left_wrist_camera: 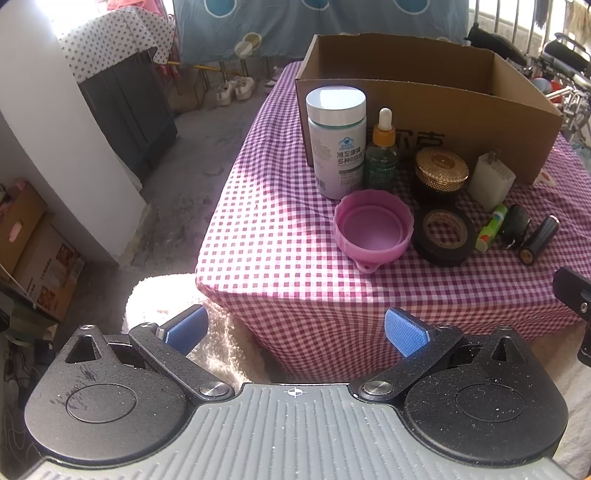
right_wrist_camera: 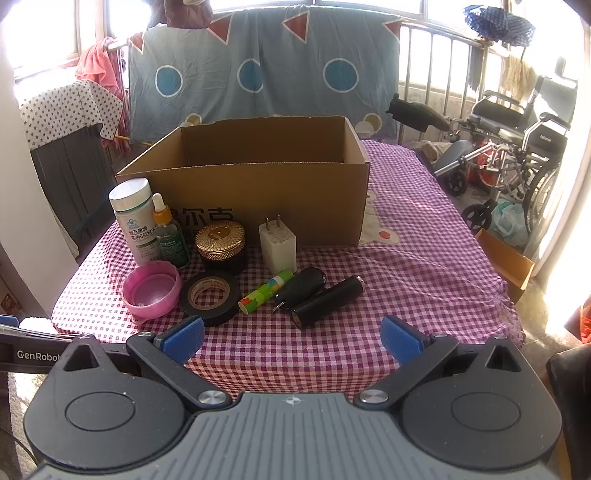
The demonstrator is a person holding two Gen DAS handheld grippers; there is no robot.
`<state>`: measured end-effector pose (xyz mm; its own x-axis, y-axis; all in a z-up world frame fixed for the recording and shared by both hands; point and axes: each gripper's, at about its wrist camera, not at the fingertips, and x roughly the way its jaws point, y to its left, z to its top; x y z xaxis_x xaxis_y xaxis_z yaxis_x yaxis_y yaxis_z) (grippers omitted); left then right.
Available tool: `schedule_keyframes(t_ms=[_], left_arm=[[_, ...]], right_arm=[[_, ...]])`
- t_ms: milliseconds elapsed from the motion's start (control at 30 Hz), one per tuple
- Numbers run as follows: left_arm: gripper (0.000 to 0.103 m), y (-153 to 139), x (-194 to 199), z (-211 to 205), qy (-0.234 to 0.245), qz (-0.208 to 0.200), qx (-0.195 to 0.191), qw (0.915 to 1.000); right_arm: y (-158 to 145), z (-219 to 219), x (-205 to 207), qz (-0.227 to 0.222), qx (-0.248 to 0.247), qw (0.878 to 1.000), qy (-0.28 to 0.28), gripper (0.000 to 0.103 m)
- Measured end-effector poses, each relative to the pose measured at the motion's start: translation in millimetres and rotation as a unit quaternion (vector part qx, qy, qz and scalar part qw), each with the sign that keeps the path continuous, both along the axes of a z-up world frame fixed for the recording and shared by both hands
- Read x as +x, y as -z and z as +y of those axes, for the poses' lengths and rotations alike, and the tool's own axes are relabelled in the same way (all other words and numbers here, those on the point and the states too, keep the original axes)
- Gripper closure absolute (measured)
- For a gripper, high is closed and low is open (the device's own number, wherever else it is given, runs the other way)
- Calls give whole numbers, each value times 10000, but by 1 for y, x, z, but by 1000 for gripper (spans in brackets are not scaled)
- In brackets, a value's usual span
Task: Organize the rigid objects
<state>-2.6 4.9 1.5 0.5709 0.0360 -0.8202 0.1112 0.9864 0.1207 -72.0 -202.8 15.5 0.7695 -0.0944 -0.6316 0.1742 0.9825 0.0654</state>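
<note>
Black tape roll [right_wrist_camera: 209, 293] lies beyond both spread, empty grippers, left gripper [left_wrist_camera: 293, 332] and right gripper [right_wrist_camera: 291, 338].

Strong daylight pours in from the windows [right_wrist_camera: 413, 7] behind the box [right_wrist_camera: 258, 206], blowing them out to white in the right wrist view and leaving the box's near wall in shade. In the left wrist view a sunlit patch falls on the cloth [left_wrist_camera: 280, 206] left of the box [left_wrist_camera: 443, 122], the fluffy mat [left_wrist_camera: 166, 295] below it glares white, and the bottle [left_wrist_camera: 338, 144] casts a soft shadow. Both views are sharp at centre, with fisheye bending and dark corners at the edges.
</note>
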Motion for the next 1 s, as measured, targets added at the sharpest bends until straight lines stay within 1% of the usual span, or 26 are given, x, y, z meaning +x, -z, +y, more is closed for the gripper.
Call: schedule_keyframes(t_ms=[267, 667, 1000], left_arm=[[1, 1, 3, 1, -19, 24, -28, 10000], [1, 3, 7, 2, -38, 65, -1, 10000], [1, 9, 19, 2, -30, 206, -8, 9998]], right_arm=[[-1, -2, 2, 3, 30, 10000, 56, 0], [2, 1, 7, 38, 53, 10000, -6, 0], [6, 0, 17, 123, 71, 9999, -12, 0]])
